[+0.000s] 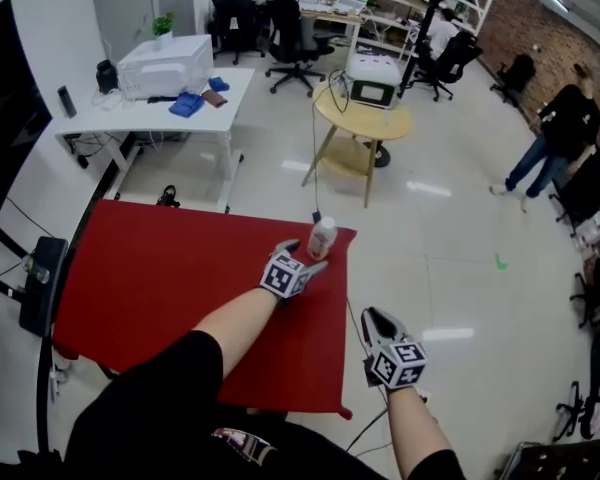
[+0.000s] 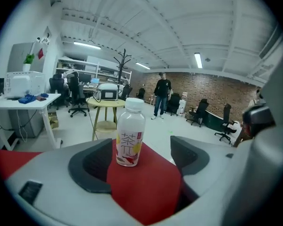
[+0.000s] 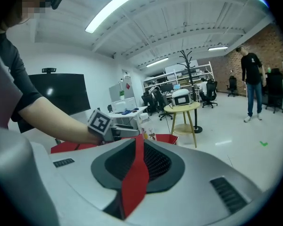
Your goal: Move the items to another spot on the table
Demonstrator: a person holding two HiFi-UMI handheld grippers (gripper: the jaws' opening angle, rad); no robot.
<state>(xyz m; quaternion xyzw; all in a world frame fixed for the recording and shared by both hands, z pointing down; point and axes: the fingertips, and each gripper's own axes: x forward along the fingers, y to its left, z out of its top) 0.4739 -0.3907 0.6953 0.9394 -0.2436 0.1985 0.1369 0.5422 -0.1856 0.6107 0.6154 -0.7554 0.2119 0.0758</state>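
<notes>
We see the white plastic bottle (image 1: 322,238) (image 2: 130,133), white-capped with a red-and-yellow label, standing upright near the far right corner of the red table (image 1: 160,278). At its 7 o'clock in the head view, just short of it, the left gripper (image 1: 304,256) (image 2: 141,159) holds its jaws spread wide. The bottle stands just ahead of their gap, touching neither. At the bottle's 5 o'clock, past the table's right edge, the right gripper (image 1: 378,320) (image 3: 140,140) has its jaws together and empty.

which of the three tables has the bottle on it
The red table, nearest the person: the bottle stands upright near its far right corner. The white desk and the round wooden table stand beyond it, with no such bottle.
</notes>
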